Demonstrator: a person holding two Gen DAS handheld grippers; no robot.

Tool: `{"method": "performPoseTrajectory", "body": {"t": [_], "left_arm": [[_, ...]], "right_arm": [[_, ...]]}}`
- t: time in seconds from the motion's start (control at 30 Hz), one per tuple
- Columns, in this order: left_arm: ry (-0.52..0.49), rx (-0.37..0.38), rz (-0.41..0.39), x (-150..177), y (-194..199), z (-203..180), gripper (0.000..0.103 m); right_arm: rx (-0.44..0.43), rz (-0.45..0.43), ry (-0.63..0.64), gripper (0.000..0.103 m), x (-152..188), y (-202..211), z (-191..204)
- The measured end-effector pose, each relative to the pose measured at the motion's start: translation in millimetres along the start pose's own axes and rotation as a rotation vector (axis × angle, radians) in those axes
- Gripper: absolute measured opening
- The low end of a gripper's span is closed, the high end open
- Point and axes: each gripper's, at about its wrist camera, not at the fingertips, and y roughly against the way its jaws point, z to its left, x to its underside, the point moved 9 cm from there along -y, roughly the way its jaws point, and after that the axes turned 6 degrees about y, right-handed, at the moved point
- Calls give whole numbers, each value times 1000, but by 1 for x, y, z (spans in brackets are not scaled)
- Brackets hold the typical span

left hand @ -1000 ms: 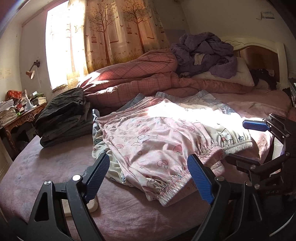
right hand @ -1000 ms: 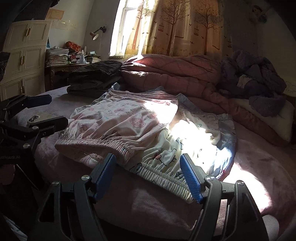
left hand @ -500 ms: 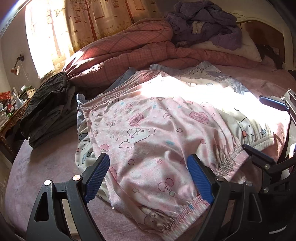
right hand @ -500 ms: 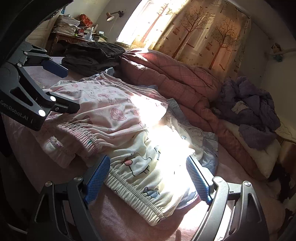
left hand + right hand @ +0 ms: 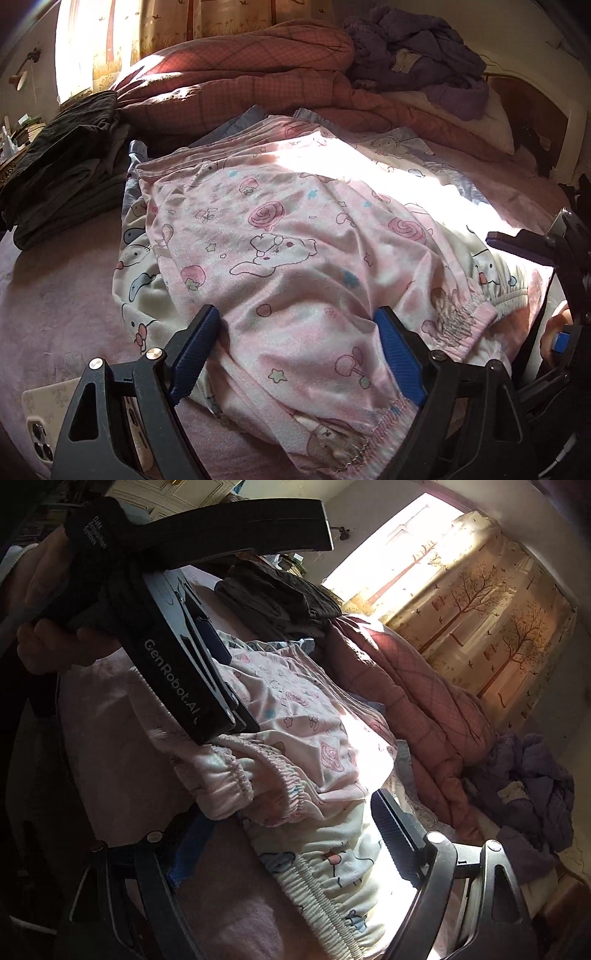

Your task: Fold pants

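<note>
Both claws hang unclenched over pink cartoon-print pants (image 5: pixel 295 266) spread on the bed (image 5: pixel 55 295): left claw (image 5: pixel 299 354) straddling the waistband, right claw (image 5: pixel 291 849) above cream pants (image 5: pixel 332 867) beneath.

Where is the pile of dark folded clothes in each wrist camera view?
Left wrist: the pile of dark folded clothes sits at the left edge, left of the pink cartoon-print pants.
Right wrist: upper middle, beyond the pants.
Shared landmark: the tree-print curtain.
</note>
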Motion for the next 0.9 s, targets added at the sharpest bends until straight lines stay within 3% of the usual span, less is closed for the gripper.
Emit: {"method": "performPoseTrajectory", "body": {"t": [0.13, 0.23, 0.27, 0.33, 0.43, 0.53, 0.77, 0.9], "left_arm": [[-32, 2, -82, -7, 29, 8, 83], [-79, -52, -152, -7, 56, 25, 83], [-93, -64, -166, -6, 61, 29, 83], [-138, -79, -184, -2, 71, 37, 83], [-198, -44, -168, 6, 74, 39, 83], [-251, 37, -120, 20, 71, 34, 83], [-432, -15, -126, 45, 63, 20, 83], [-515, -71, -212, 42, 67, 8, 81]], "right_arm": [[-49, -38, 66, 71, -12, -5, 6], [-83, -36, 80, 51, -15, -9, 5], [-90, -38, 77, 43, -15, -9, 4], [-104, -42, 44, 37, -17, -10, -1], [-150, -52, -39, 28, -21, -12, -14], [-224, -52, -144, 26, -25, -18, -29], [-388, 6, -365, 26, -25, -37, -50], [-436, 26, -460, 26, -25, -46, -60]]}}
